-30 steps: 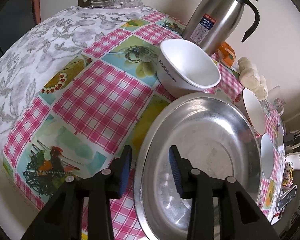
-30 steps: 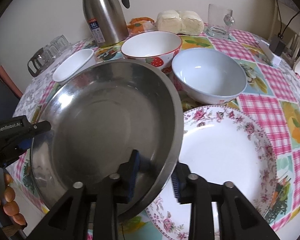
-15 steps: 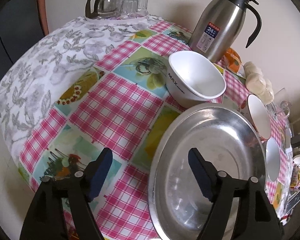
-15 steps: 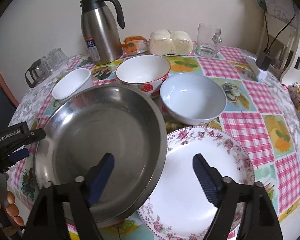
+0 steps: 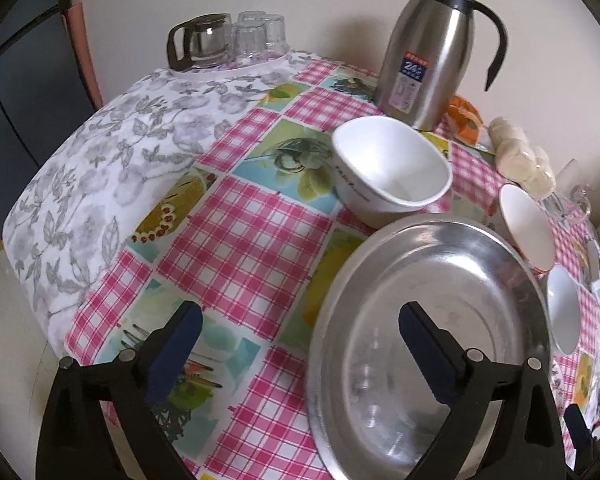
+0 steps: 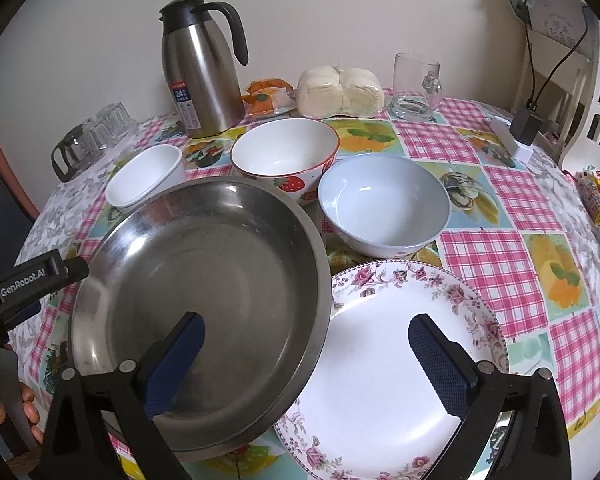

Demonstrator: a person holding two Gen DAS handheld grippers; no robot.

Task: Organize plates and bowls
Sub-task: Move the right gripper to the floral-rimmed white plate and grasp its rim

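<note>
Checked oilcloth covers the table (image 6: 512,196), crowded with dishes under a plain wall. Directly ahead of the right gripper (image 6: 306,350), its jaws spread wide and holding nothing, the steel pan (image 6: 204,280) overlaps the left rim of the flowered plate (image 6: 396,364). The left gripper (image 5: 300,334) is equally wide open and empty, one finger over the pan, the other over cloth. Beyond stand the strawberry bowl (image 6: 286,158), blue bowl (image 6: 384,206) and small white bowl (image 5: 392,170). The next grab should probably take a rim squarely, pads well seated, lifting level so nothing scrapes; whether pan and plate touch is unclear.
</note>
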